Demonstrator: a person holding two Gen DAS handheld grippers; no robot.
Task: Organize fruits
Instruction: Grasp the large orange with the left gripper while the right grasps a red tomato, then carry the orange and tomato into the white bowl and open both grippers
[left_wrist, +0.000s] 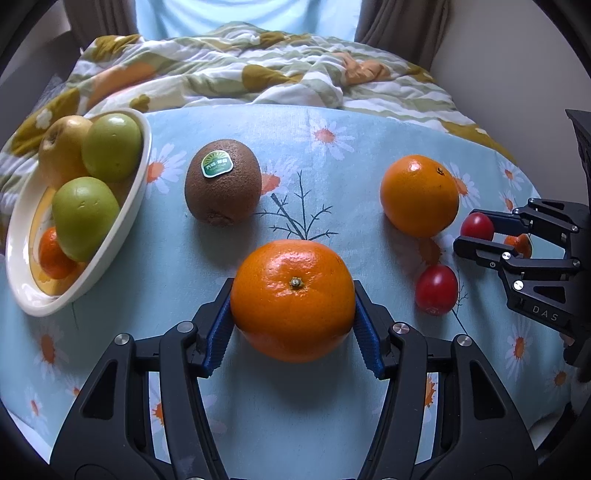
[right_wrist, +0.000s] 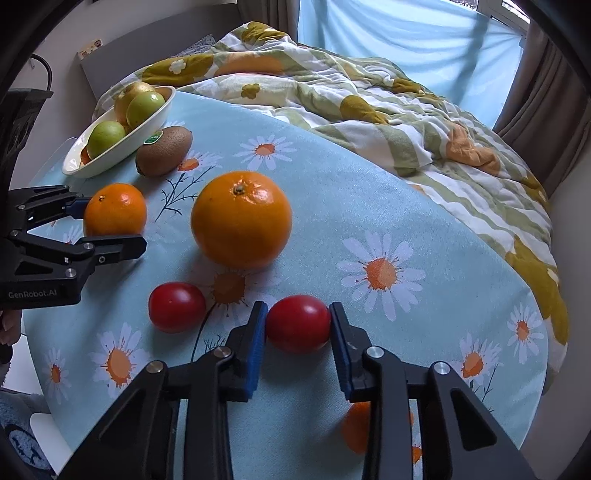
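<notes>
On the daisy cloth (left_wrist: 332, 184), left tongs (left_wrist: 293, 325) grip an orange (left_wrist: 293, 299), right tongs (right_wrist: 297, 343) a tomato (right_wrist: 297, 323).

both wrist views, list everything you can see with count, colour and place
bowl: 1, cream, table's far left
fruit in bowl: 2 green, 1 yellow, 1 orange
kiwi: 1, brown, green sticker, beside the bowl
oranges: 2, one between left gripper fingers, one loose mid-table
tomatoes: 2, red, one between right gripper fingers, one loose
tablecloth: 1, light blue, daisies
quilt: 1, floral, behind the table
left gripper: black, closed around orange
right gripper: black, closed around tomato
</notes>
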